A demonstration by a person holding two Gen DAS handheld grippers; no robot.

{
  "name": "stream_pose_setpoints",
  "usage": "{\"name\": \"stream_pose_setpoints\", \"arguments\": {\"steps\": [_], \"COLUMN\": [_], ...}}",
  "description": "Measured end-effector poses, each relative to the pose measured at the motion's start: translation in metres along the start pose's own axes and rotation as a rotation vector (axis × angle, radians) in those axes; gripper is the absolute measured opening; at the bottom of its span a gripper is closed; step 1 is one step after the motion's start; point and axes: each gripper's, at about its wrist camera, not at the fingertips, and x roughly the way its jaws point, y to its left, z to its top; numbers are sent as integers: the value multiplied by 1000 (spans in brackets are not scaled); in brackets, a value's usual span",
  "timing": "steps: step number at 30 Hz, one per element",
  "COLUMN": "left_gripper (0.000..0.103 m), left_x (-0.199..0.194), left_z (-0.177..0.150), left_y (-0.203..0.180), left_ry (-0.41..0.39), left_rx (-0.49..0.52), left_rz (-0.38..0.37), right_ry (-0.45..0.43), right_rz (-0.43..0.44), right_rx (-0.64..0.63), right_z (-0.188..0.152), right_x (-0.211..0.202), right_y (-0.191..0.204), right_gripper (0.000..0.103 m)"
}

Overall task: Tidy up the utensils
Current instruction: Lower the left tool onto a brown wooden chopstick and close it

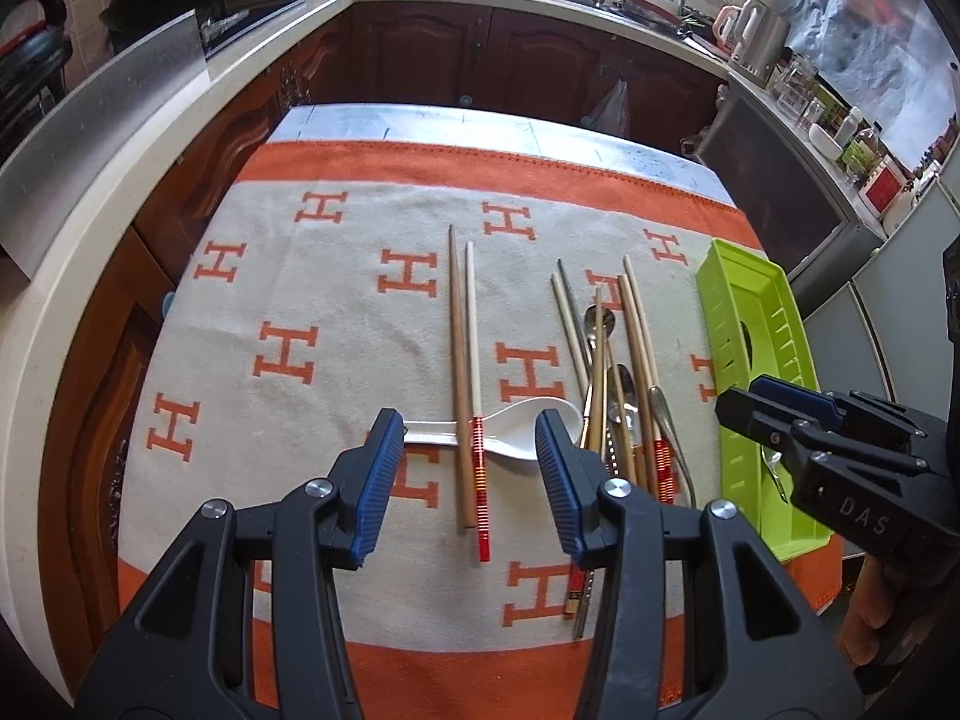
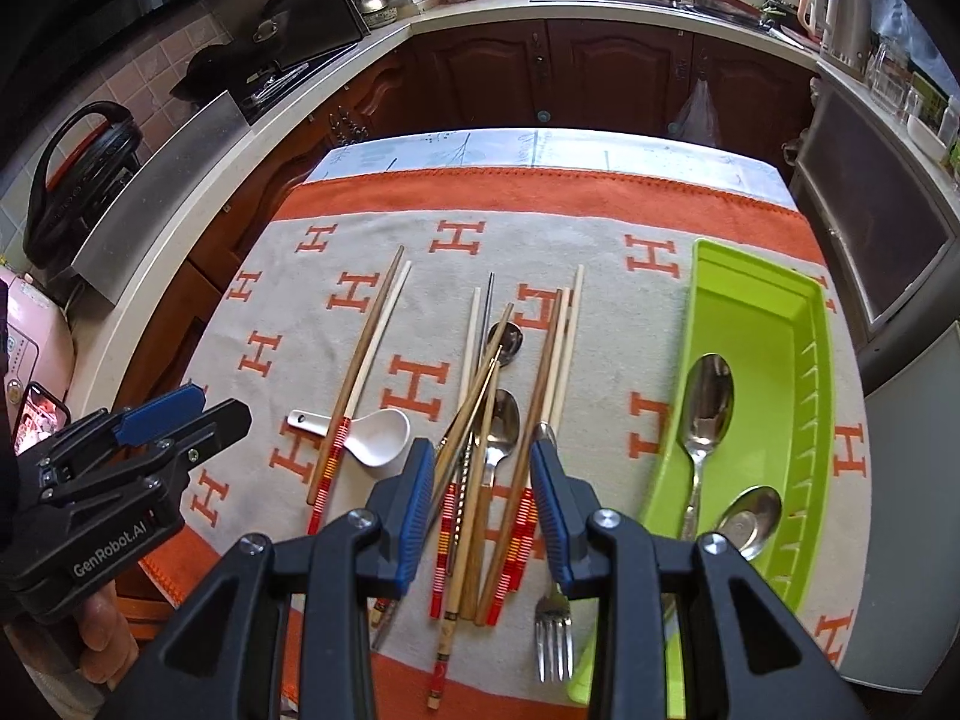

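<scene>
We hold both grippers wide open and empty: the left gripper (image 1: 468, 456) above a white ceramic spoon (image 1: 522, 429) crossed by two chopsticks (image 1: 465, 360), the right gripper (image 2: 483, 483) above the mixed utensil pile (image 2: 498, 420). Two metal spoons (image 2: 708, 408) lie inside the green tray (image 2: 804, 324).

So the desk (image 2: 540, 144) has an orange-and-grey H-pattern towel (image 2: 420, 198) over it; on that sit a green tray (image 2: 768, 300), white spoon (image 2: 378, 438), and a chopstick-and-cutlery pile (image 2: 498, 420).
</scene>
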Motion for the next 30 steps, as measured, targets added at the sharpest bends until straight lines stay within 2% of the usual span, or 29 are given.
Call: {"name": "stream_pose_setpoints", "arguments": {"steps": [7,9,16,22,25,30], "left_gripper": [43,43,42,40,34,32], "left_x": [35,46,75,105,118,131], "left_z": [1,0,15,31,37,40], "left_y": [27,35,52,49,45,38], "left_ry": [90,114,143,189,213,235], "left_rx": [-66,-94,-138,-140,-137,-126], "left_rz": [-39,-53,-64,-79,-73,-46], "right_ry": [83,105,157,163,166,169], "right_rz": [75,108,139,143,148,149], "right_rx": [100,128,163,153,153,147], "right_z": [9,10,7,9,10,10], "right_x": [32,41,62,68,70,72], "right_y": [-16,-19,-15,-11,-11,-11], "right_gripper": [32,28,24,24,24,24]}}
